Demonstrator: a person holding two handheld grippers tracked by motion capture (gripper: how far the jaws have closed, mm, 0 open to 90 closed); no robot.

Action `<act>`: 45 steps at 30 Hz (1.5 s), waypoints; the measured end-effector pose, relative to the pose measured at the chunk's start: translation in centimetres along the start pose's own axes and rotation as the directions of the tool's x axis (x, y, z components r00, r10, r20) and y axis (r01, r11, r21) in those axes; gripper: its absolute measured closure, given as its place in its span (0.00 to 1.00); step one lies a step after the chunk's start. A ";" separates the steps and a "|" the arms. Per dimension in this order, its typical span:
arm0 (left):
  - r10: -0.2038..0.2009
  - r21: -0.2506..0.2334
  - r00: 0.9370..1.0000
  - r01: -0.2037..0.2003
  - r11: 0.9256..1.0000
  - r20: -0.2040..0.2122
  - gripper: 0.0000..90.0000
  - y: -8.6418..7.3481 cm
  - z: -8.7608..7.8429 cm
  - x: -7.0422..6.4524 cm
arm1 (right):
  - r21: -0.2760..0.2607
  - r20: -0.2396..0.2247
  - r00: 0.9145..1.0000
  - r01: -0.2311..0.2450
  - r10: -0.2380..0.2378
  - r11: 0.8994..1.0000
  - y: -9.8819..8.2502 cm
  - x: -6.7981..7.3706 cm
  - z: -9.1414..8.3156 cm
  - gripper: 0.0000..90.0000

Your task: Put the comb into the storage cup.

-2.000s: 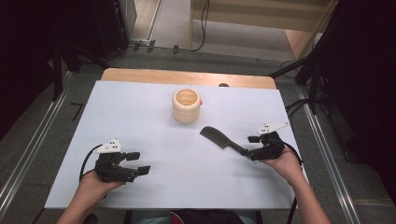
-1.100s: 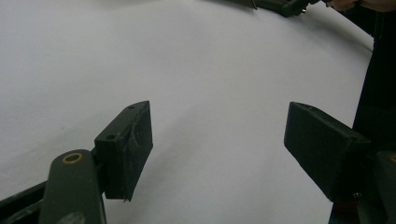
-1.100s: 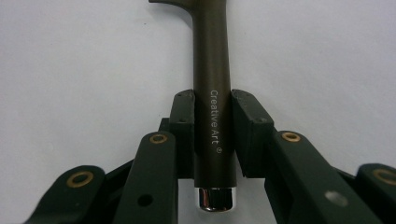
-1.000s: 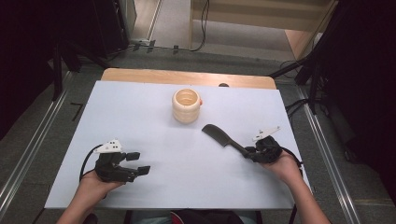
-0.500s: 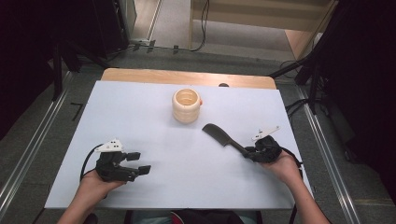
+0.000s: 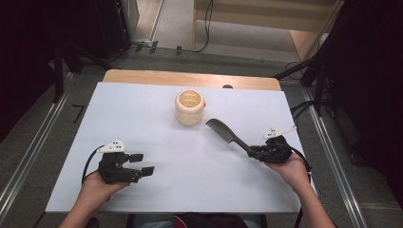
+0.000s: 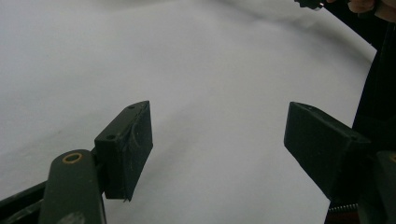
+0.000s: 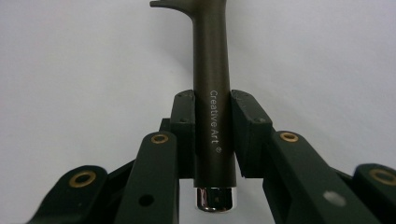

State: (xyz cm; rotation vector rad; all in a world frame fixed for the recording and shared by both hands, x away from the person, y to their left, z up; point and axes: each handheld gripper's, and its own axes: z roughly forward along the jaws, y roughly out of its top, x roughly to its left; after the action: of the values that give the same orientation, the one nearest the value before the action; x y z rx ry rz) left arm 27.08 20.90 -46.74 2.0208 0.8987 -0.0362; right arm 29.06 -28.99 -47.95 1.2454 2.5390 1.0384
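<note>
Black jaws of the right gripper (image 8: 212,140) clamp the handle of a dark comb (image 6: 227,131), whose toothed end lies on the white table (image 6: 190,180) just right of a cream cup (image 6: 189,107). Well apart, the left gripper (image 6: 142,164) rests near the front-left edge, jaws spread wide with nothing between.

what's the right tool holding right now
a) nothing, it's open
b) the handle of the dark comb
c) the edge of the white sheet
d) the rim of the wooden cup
b: in the right gripper view the right tool has both jaws pressed against the round handle of the comb, whose toothed end points toward the wooden cup in the high view.
</note>
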 end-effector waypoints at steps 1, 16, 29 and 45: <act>-0.002 0.000 1.000 0.002 1.000 -0.002 0.27 0.0 0.0 0.0 | -0.015 -0.010 1.000 -0.005 0.005 1.000 0.2 0.3 -0.2 0.78; -0.031 -0.004 1.000 0.031 1.000 -0.003 0.27 1.0 0.1 -0.1 | -0.086 -0.038 0.998 -0.052 0.049 0.995 1.3 2.1 -1.0 0.78; -0.053 -0.016 0.999 0.053 0.998 -0.005 0.27 2.2 0.4 -0.2 | -0.155 -0.038 0.997 -0.070 0.064 0.986 2.4 3.9 -1.1 0.78; -0.110 -0.027 0.993 0.109 0.994 -0.039 0.27 3.5 0.1 0.0 | -0.257 -0.017 0.998 -0.055 0.053 0.965 4.7 7.6 0.2 0.78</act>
State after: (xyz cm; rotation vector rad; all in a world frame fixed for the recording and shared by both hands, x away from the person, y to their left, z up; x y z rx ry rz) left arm 29.26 19.61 -44.28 1.9535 1.0302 -0.0443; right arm 27.24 -21.29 -43.83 1.2436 2.2949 1.3392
